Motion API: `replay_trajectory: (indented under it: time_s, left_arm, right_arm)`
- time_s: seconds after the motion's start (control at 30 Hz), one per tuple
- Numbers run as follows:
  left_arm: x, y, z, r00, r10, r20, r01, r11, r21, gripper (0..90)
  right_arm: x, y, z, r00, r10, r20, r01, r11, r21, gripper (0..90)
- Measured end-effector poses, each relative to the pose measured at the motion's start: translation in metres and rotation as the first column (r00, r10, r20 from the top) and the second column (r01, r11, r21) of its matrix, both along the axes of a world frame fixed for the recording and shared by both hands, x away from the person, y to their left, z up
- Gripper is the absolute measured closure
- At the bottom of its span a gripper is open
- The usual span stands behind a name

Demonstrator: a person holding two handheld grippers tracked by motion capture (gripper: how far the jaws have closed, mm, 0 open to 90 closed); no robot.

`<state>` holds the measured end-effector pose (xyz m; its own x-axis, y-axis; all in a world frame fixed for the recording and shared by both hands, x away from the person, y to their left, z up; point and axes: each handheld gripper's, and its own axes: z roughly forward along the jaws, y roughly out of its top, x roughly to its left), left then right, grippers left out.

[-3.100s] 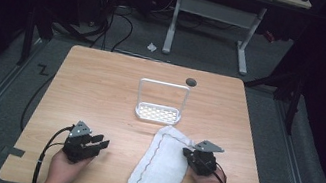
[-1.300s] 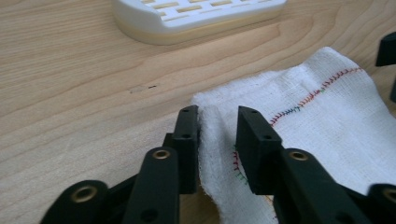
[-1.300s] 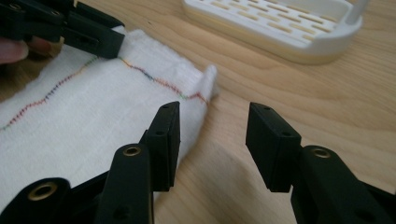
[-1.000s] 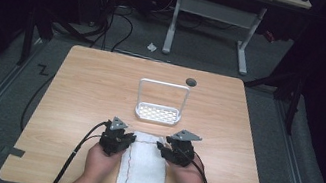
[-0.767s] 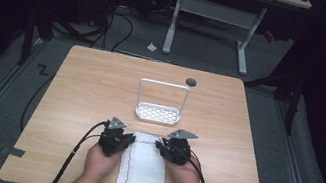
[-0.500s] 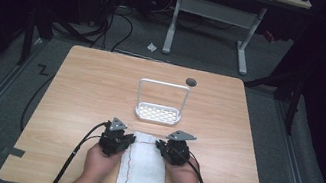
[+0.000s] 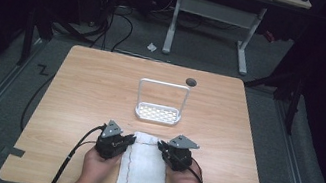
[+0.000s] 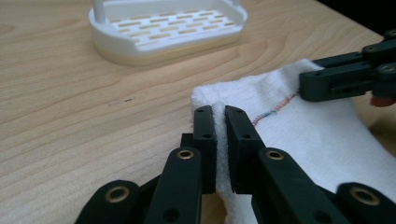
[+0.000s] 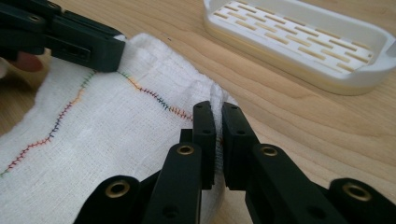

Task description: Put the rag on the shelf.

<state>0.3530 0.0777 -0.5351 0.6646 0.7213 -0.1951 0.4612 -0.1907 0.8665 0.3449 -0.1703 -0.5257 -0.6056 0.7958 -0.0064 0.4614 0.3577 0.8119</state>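
Note:
A white towel with a coloured stitched line lies flat at the table's near edge and hangs over it. My left gripper is shut on the towel's far left corner. My right gripper is shut on the far right corner. In the left gripper view the right gripper pinches the towel farther off, and in the right gripper view the left gripper does the same on the towel. A white slotted rack with an upright handle stands just beyond the towel.
The wooden table has a dark round hole near its far edge. The slotted rack is close ahead of both grippers. Cables and desk legs are on the floor behind.
Since three seconds ago the towel has gone from slanted at the right to straight at the middle, with both grippers brought onto its far corners. Over the last second almost nothing moves.

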Motion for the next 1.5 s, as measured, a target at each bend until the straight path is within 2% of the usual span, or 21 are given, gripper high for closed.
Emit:
replay_trajectory:
  time_s: [0.1, 0.27, 0.37, 0.47, 0.57, 0.73, 0.83, 0.97, 1.0, 1.07, 1.1, 1.13, 1.17, 1.23, 1.27, 1.33, 1.37, 1.4, 1.43, 1.47, 1.5]
  left_arm:
    - [-0.008, -0.001, 0.004, 0.9994, 0.026, 0.025, -0.025, 0.9995, -0.020, 83.5]
    - [-0.022, -0.008, 0.023, 0.9927, 0.047, 0.111, -0.040, 0.9970, -0.066, 83.5]
    - [-0.031, -0.011, 0.037, 0.9846, 0.042, 0.170, -0.031, 0.9972, -0.068, 83.2]
    - [-0.034, -0.011, 0.046, 0.9807, 0.041, 0.191, -0.028, 0.9970, -0.072, 83.1]
    - [-0.037, -0.012, 0.062, 0.9729, 0.042, 0.228, -0.024, 0.9962, -0.083, 83.1]
    - [-0.040, -0.014, 0.083, 0.9626, 0.044, 0.267, -0.013, 0.9932, -0.116, 83.2]
    - [-0.043, -0.017, 0.101, 0.9440, 0.045, 0.327, -0.009, 0.9939, -0.110, 83.2]
    - [-0.039, -0.017, 0.112, 0.9371, 0.053, 0.345, -0.010, 0.9921, -0.125, 83.2]
    - [-0.037, -0.017, 0.117, 0.9340, 0.059, 0.352, -0.013, 0.9913, -0.131, 83.3]
    - [-0.034, -0.017, 0.129, 0.9250, 0.060, 0.375, -0.008, 0.9904, -0.138, 83.4]
    - [-0.034, -0.017, 0.129, 0.9250, 0.060, 0.375, -0.008, 0.9904, -0.138, 83.4]
    - [-0.034, -0.017, 0.139, 0.9141, 0.071, 0.399, -0.012, 0.9889, -0.148, 83.4]
    - [-0.034, -0.017, 0.139, 0.9141, 0.071, 0.399, -0.012, 0.9889, -0.148, 83.3]
    - [-0.032, -0.016, 0.149, 0.9043, 0.077, 0.420, -0.011, 0.9875, -0.157, 83.4]
    - [-0.031, -0.016, 0.157, 0.8969, 0.081, 0.435, -0.011, 0.9867, -0.162, 83.4]
    - [-0.030, -0.016, 0.163, 0.8921, 0.081, 0.444, -0.008, 0.9865, -0.164, 83.4]
    - [-0.029, -0.016, 0.171, 0.8833, 0.084, 0.461, -0.005, 0.9855, -0.170, 83.3]
    - [-0.029, -0.016, 0.171, 0.8833, 0.084, 0.461, -0.005, 0.9855, -0.170, 83.3]
    - [-0.028, -0.016, 0.177, 0.8788, 0.083, 0.470, -0.001, 0.9850, -0.173, 83.3]
    - [-0.028, -0.014, 0.184, 0.8720, 0.086, 0.482, 0.001, 0.9842, -0.177, 83.4]
    - [-0.028, -0.014, 0.184, 0.8720, 0.086, 0.482, 0.001, 0.9842, -0.177, 83.4]
  right_arm:
    - [-0.010, 0.003, 0.004, 0.9987, -0.009, 0.051, 0.010, 1.000, -0.009, 85.9]
    - [-0.021, -0.002, 0.017, 0.9931, -0.033, 0.113, 0.027, 0.998, 0.055, 85.9]
    - [-0.028, -0.003, 0.027, 0.9844, -0.034, 0.173, 0.023, 0.998, 0.062, 85.8]
    - [-0.032, -0.004, 0.033, 0.9787, -0.035, 0.202, 0.022, 0.997, 0.068, 85.8]
    - [-0.038, -0.005, 0.047, 0.9649, -0.042, 0.259, 0.021, 0.996, 0.083, 85.8]
    - [-0.040, -0.006, 0.065, 0.9529, -0.050, 0.299, 0.020, 0.995, 0.102, 85.8]
    - [-0.042, -0.007, 0.084, 0.9373, -0.060, 0.343, 0.015, 0.991, 0.133, 85.8]
    - [-0.041, -0.008, 0.097, 0.9252, -0.065, 0.374, 0.007, 0.988, 0.155, 85.8]
    - [-0.041, -0.010, 0.108, 0.9161, -0.066, 0.396, -0.004, 0.985, 0.174, 85.8]
    - [-0.041, -0.010, 0.117, 0.9073, -0.067, 0.415, -0.010, 0.983, 0.182, 85.8]
    - [-0.041, -0.010, 0.117, 0.9073, -0.067, 0.415, -0.010, 0.983, 0.182, 85.8]
    - [-0.040, -0.011, 0.129, 0.8962, -0.072, 0.438, -0.016, 0.981, 0.194, 85.8]
    - [-0.040, -0.011, 0.129, 0.8962, -0.072, 0.438, -0.016, 0.981, 0.194, 85.8]
    - [-0.039, -0.011, 0.138, 0.8875, -0.078, 0.454, -0.018, 0.979, 0.202, 85.8]
    - [-0.039, -0.011, 0.149, 0.8758, -0.082, 0.476, -0.025, 0.977, 0.214, 85.7]
    - [-0.040, -0.010, 0.153, 0.8704, -0.082, 0.485, -0.029, 0.976, 0.216, 85.7]
    - [-0.042, -0.009, 0.164, 0.8565, -0.079, 0.510, -0.042, 0.974, 0.222, 85.7]
    - [-0.042, -0.009, 0.164, 0.8565, -0.079, 0.510, -0.042, 0.974, 0.222, 85.7]
    - [-0.042, -0.008, 0.167, 0.8517, -0.079, 0.518, -0.044, 0.974, 0.221, 85.8]
    - [-0.043, -0.008, 0.178, 0.8400, -0.080, 0.537, -0.051, 0.973, 0.225, 85.8]
    - [-0.043, -0.008, 0.178, 0.8400, -0.080, 0.537, -0.051, 0.973, 0.225, 85.8]
